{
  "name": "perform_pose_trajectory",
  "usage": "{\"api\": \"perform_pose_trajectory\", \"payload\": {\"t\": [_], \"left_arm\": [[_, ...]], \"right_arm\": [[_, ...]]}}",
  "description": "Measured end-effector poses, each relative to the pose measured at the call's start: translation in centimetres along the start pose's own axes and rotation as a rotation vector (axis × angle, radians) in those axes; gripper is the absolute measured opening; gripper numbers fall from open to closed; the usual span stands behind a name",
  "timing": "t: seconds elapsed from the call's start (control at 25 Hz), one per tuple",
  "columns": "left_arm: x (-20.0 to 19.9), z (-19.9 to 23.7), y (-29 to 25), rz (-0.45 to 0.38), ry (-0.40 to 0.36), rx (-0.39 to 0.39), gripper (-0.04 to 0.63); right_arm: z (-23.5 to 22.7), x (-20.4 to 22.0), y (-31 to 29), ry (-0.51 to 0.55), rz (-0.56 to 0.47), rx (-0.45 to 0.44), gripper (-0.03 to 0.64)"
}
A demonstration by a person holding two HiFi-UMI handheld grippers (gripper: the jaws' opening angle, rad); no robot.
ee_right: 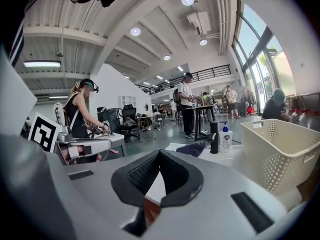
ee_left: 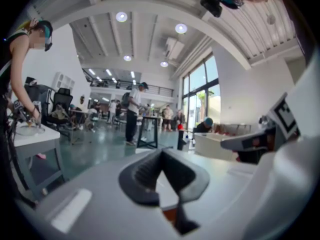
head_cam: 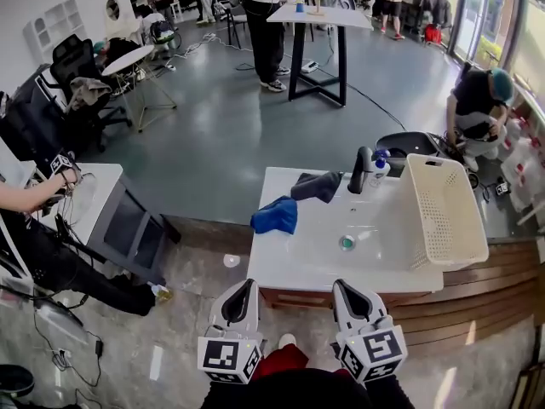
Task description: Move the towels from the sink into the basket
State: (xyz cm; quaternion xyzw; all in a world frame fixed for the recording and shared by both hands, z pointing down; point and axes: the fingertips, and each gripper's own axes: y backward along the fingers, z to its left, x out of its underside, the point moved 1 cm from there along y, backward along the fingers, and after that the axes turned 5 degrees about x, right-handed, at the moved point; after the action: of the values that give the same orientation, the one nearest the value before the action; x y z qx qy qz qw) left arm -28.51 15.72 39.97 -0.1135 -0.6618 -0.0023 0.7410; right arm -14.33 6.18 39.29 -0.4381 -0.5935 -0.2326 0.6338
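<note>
Nothing has gone across yet, as I judge it: both towels lie on the sink [head_cam: 300, 258] and the basket [head_cam: 444, 213] looks empty, with only its perforated walls showing inside. The blue towel [head_cam: 275, 216] sits bunched on the left rim, at about 10 o'clock from the drain [head_cam: 347, 242], partly hanging over the edge. The dark towel [head_cam: 317, 186] lies at about 11 o'clock, on the back rim just beside the tap [head_cam: 362, 170], with a soap bottle [head_cam: 380, 168] on the tap's other side. The basket stands at 3 o'clock on the sink's right end, tilted a little outward. The basin itself holds no cloth that I can see. The left gripper [head_cam: 244, 286] and the right gripper [head_cam: 344, 286] are both near the front edge, well apart from either towel, and each has its jaws clenched on nothing. So the whole job is left: two pickups and two drops into the basket.
</note>
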Motion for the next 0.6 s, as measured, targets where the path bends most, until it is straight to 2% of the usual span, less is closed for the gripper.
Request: {"api": "perform_pose_trajectory", "payload": {"t": [0.32,0.6], "left_arm": [[-0.4,2.6,-4.0,0.036,-0.027,0.064,0.005],[-0.7,3.3,-6.9,0.054,-0.038,0.071,0.008]], "right_arm": [[-0.6,-0.6,-3.0,0.027,0.031,0.043,0.008],[-2.2,-0.4,-4.3,0.019,0.061,0.066,0.008]]}}
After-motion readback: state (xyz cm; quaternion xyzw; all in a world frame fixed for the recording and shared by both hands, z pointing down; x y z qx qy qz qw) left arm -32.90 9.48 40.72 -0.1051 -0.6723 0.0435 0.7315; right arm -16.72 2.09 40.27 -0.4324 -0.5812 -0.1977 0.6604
